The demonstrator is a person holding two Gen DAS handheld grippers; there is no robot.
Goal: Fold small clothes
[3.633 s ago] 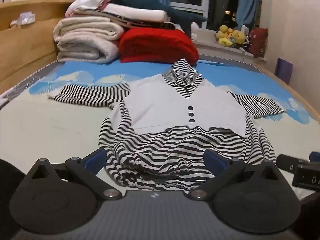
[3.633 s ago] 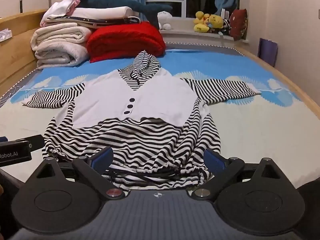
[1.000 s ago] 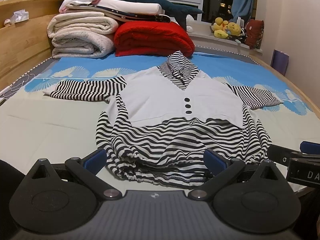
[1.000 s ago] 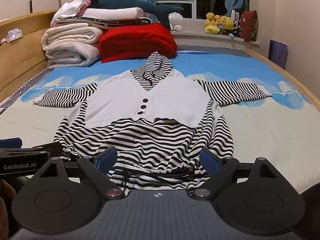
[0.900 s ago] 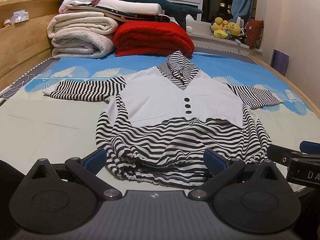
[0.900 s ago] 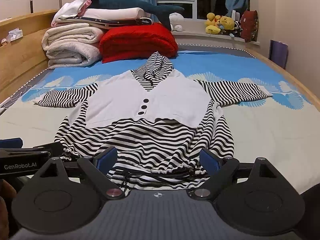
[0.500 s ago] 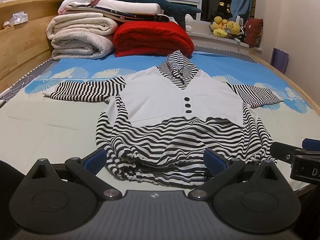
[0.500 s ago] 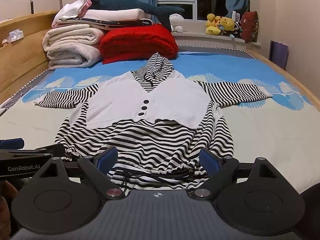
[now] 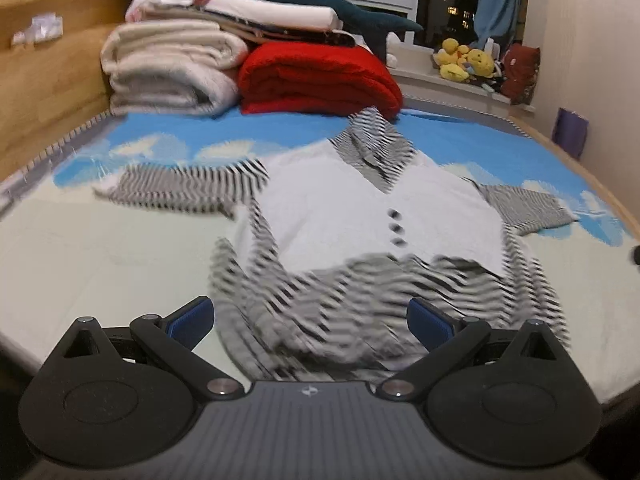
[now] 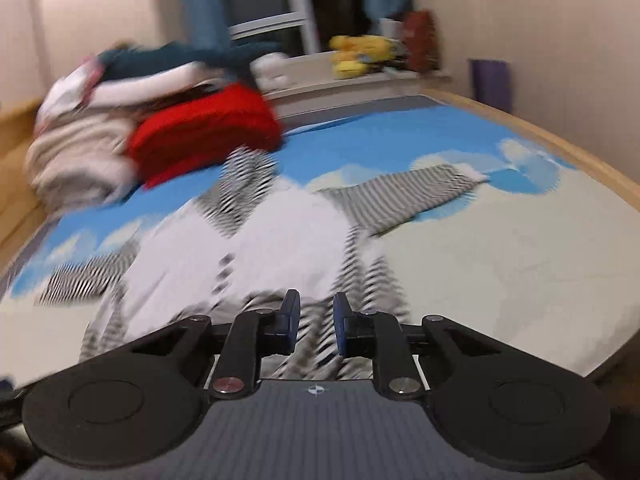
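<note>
Striped hooded top (image 9: 372,220) lies spread flat, front up, on the bed (image 9: 100,256), hem toward the near edge, hood (image 9: 372,140) toward the far end, both sleeves out sideways. White vest panel with three dark buttons (image 9: 396,228) covers the chest. Both views smeared with motion blur, stripes unclear near the hem. Left gripper (image 9: 312,318) wide apart, blue pads on either side of the hem, nothing between them held; whether the tips touch the cloth cannot be told. Right gripper (image 10: 316,320) narrowed to a slim gap, striped cloth seen through it at the hem; whether it pinches the fabric cannot be told. Far end of the bed: red folded blanket (image 9: 320,80) beside a stack of pale rolled blankets (image 9: 168,76), dark plush shark (image 9: 312,4) on top. Yellow soft toys (image 9: 464,62) on the windowsill.
</note>
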